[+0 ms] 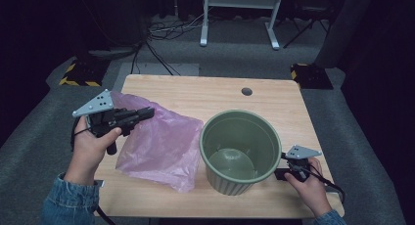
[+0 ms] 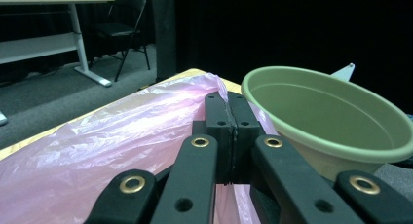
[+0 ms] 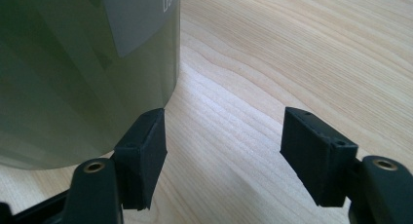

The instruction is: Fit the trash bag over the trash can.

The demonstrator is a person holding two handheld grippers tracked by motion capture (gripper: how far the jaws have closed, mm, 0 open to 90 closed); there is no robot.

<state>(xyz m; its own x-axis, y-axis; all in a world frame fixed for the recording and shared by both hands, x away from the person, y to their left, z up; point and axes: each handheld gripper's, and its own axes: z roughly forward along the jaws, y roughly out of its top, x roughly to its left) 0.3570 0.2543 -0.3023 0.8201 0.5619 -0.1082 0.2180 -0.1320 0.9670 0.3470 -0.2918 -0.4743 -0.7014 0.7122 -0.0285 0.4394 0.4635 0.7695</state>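
A thin pink plastic bag [image 1: 161, 142] lies crumpled on the left half of the wooden table [image 1: 195, 93]. My left gripper [image 1: 147, 112] is held above its far-left part, shut on a raised fold of the bag. In the left gripper view the film [image 2: 112, 141] runs up into the closed jaws of that gripper [image 2: 227, 100]. A green plastic pot [image 1: 240, 149] stands upright and empty right of the bag, its rim [image 2: 331, 117] just beyond the jaws. My right gripper [image 1: 279, 173] rests low at the pot's right base. It [image 3: 224, 141] is open, with bare table between the pads and the pot wall [image 3: 73, 63] beside the left pad.
A round cable hole [image 1: 246, 91] sits near the table's far edge. Beyond the table are a white desk frame [image 1: 240, 19], floor cables and yellow-black striped bases [image 1: 78, 73]. A folding chair [image 2: 122, 34] stands on the grey carpet.
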